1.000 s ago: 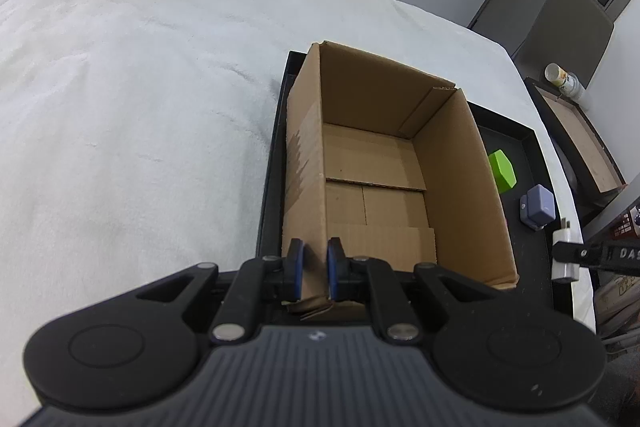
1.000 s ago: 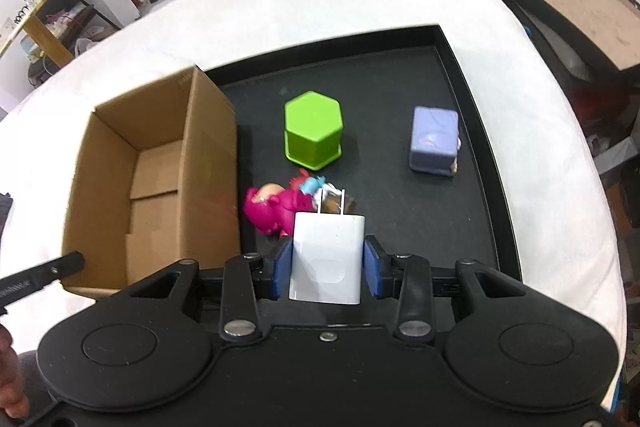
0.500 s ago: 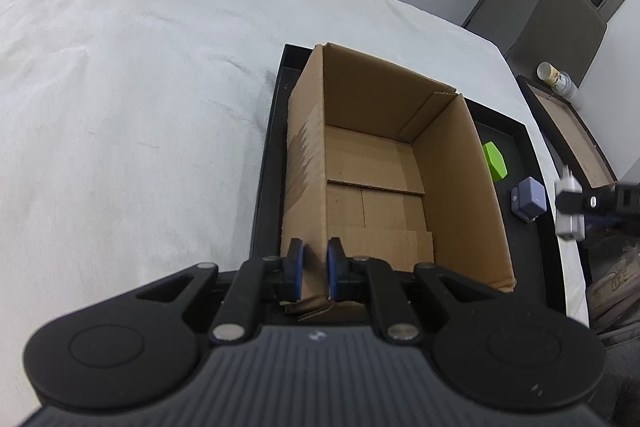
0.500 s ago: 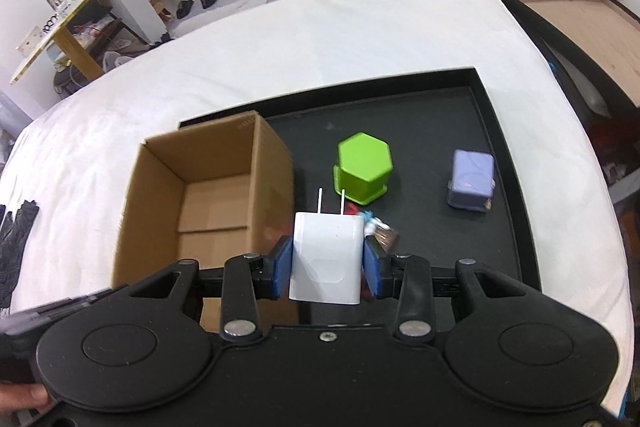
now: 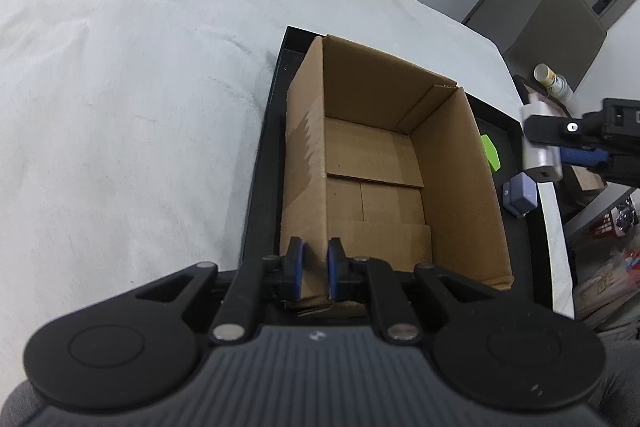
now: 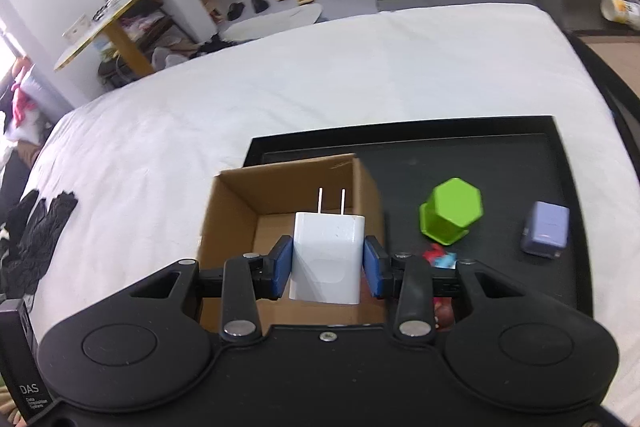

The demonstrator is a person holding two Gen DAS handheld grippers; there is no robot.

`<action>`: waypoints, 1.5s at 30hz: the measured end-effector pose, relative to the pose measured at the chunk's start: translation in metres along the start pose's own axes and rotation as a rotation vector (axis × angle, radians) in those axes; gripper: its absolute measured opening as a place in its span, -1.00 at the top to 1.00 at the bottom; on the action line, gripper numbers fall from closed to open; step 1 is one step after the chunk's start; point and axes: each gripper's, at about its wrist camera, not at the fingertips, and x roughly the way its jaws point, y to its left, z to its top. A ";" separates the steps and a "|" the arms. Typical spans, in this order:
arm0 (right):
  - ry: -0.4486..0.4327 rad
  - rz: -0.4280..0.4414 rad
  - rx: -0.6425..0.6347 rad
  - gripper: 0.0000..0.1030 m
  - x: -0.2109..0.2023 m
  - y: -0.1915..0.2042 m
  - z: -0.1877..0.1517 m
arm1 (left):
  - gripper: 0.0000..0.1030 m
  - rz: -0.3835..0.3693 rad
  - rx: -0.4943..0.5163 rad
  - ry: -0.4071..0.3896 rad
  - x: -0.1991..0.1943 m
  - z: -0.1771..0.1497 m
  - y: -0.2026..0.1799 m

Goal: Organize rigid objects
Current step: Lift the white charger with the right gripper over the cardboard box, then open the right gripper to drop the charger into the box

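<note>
Above the box's right wall, the right gripper (image 6: 327, 267) clamps a white charger (image 6: 326, 257), prongs pointing forward over the open cardboard box (image 5: 384, 163). Left gripper (image 5: 314, 269) pinches the box's near-left corner. Everything sits on a black tray (image 6: 500, 155) on a white bed (image 5: 120, 87).

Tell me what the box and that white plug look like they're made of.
The box looks like plain brown corrugated cardboard, matte, with folded flaps and raw cut edges. The white plug appears to be smooth, slightly glossy hard plastic with two thin, metal-looking prongs; the right gripper holds it, while the left gripper clamps the box wall.
</note>
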 end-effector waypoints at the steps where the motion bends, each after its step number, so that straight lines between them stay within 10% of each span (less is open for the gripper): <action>1: 0.004 0.004 -0.009 0.28 0.003 0.004 0.000 | 0.77 -0.002 -0.005 0.002 0.000 0.001 0.001; 25: 0.078 0.053 -0.129 0.26 0.053 0.065 0.006 | 0.76 -0.025 -0.044 0.021 0.004 0.004 0.008; 30: -0.012 0.053 -0.167 -0.52 0.044 0.072 0.011 | 0.76 -0.014 -0.038 0.026 0.005 0.004 0.006; 45: -0.038 0.028 -0.149 -0.63 0.021 0.050 0.002 | 0.74 0.019 -0.040 0.031 0.008 0.004 -0.001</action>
